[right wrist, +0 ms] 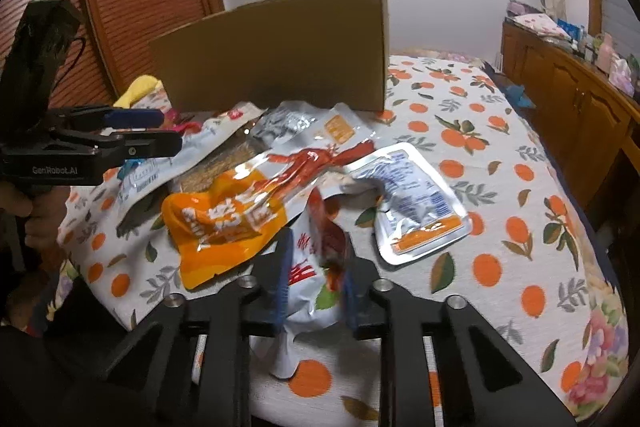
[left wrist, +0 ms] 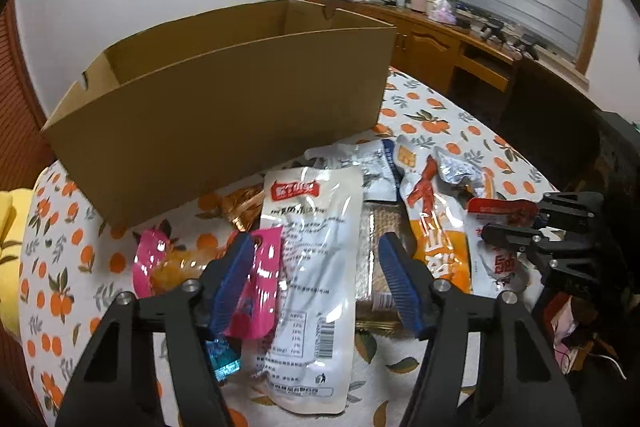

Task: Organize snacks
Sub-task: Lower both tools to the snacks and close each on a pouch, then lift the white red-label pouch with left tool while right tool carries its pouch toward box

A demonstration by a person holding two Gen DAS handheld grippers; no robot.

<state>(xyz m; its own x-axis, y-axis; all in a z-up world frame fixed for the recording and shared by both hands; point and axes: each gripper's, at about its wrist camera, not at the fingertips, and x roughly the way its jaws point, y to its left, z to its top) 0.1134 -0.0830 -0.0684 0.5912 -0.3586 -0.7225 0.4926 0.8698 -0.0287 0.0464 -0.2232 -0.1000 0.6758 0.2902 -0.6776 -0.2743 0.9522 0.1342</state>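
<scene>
Left wrist view: left tool (left wrist: 316,267) half spread over the snack pile, jaws straddling a long white packet (left wrist: 310,267) that lies flat on the orange-print surface (left wrist: 440,115). The blue pads do not press it, so nothing is gripped yet. A pink packet (left wrist: 262,279) sits just under the left pad (risk of catching both). The white packet looks light, thin, glossy and floppy; it will likely slide and fold, so pinch across the narrow width near the middle or take a sealed end. The open cardboard box (left wrist: 224,99) stands just behind the pile.

Right wrist view: right tool (right wrist: 316,283) clenched on a red-and-white packet (right wrist: 312,275), which is crumpled and bunched between the pads with its lower end hanging free. Soft film, light, and probably slippery where it is glossy (a grip on bunched film should hold better than on a flat face). An orange packet (right wrist: 224,223) lies just beside it, partly overlapping, and a silver packet (right wrist: 420,195) lies flat nearby. The box is at the far side, well apart from this tool.
</scene>
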